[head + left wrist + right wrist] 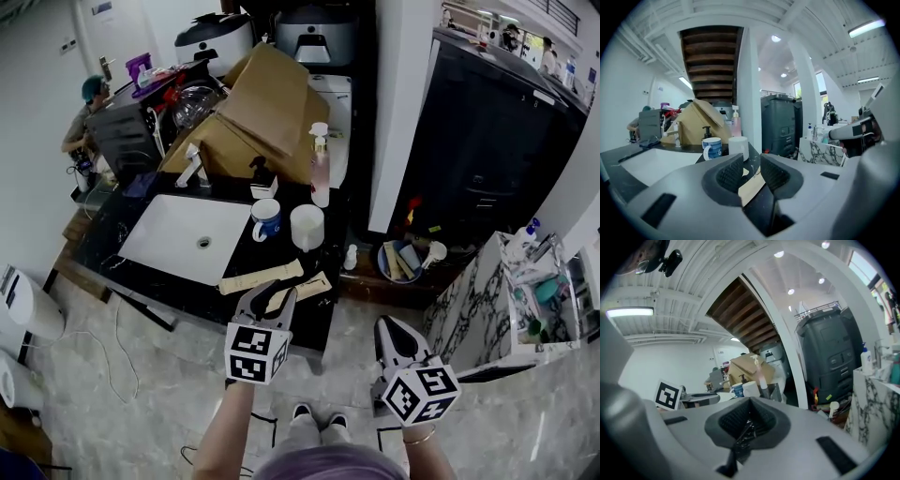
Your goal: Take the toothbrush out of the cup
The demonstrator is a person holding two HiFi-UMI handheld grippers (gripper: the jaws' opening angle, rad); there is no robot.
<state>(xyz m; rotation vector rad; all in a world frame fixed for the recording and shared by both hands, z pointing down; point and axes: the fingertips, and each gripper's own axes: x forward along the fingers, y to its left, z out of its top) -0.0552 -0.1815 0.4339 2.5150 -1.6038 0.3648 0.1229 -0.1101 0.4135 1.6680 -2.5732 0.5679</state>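
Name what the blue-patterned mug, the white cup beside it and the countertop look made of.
Mug: likely glazed ceramic, since it is white with a blue pattern and a thick handle.
White cup: plain and matte, plastic or ceramic; cannot tell.
Countertop: dark polished stone with pale veining, possibly marble.

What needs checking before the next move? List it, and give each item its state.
1. Is the left claw open: ok. Its jaws stand apart and grip nothing.
2. Is the right claw free: ok. Its jaws are together and empty.
3. Is a toothbrush in a cup: cannot tell. No handle shows above the white cup or the blue mug.
4. Are both cups upright on the counter: ok.
5. Is the way to the cups open: ok. Only two flat paper strips lie between the left claw and the cups.
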